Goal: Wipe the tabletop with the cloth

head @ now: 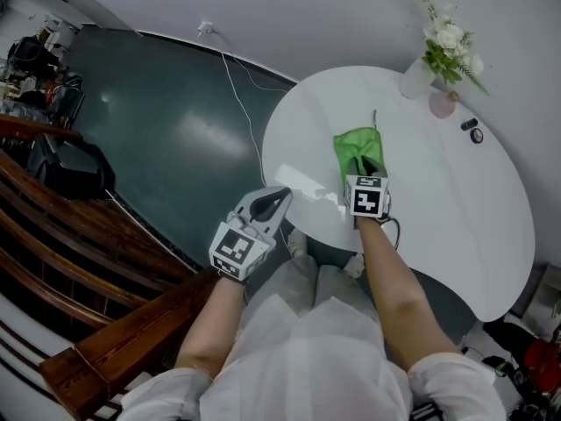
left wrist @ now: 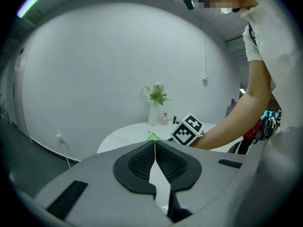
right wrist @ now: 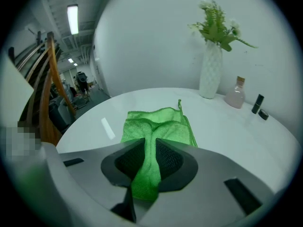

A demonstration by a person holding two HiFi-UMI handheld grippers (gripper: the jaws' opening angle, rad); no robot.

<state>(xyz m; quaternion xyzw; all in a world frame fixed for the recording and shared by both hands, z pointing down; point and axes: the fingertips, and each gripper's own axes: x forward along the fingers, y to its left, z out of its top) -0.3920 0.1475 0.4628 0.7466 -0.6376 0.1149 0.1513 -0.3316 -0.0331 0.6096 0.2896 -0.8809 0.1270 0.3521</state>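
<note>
Your right claw [head: 364, 167] is clamped on the green cloth [head: 355, 143]. In the right gripper view a bunched fold of the cloth [right wrist: 161, 122] runs back between the two black pads of the claw [right wrist: 150, 143], and they press on it from both sides. The rest of the cloth spreads flat on the white round desk [head: 456, 226] just ahead of the claw. It has a small hanging loop at its far corner. It lies left of the middle of the desk, on the side nearer to you, well apart from the things at the far edge.

Your left claw [head: 279, 196] holds nothing. In the left gripper view its jaws meet at the tips [left wrist: 155, 143], with only a thin sliver of gap opening further back. In the head view it hangs at the near-left rim of the desk, pointing slightly down, with its marker cube over the dark green floor [head: 158, 130].

At the far edge of the desk stands a white vase of flowers [head: 419, 77], upright against the wall. A small pink bottle [head: 443, 103] sits just beside it. Two small dark objects [head: 473, 130] lie a little further along; they are too small to name. A white cable [head: 237, 86] trails from the wall across the floor. Brown wooden rails [head: 105, 235] run along your left.
</note>
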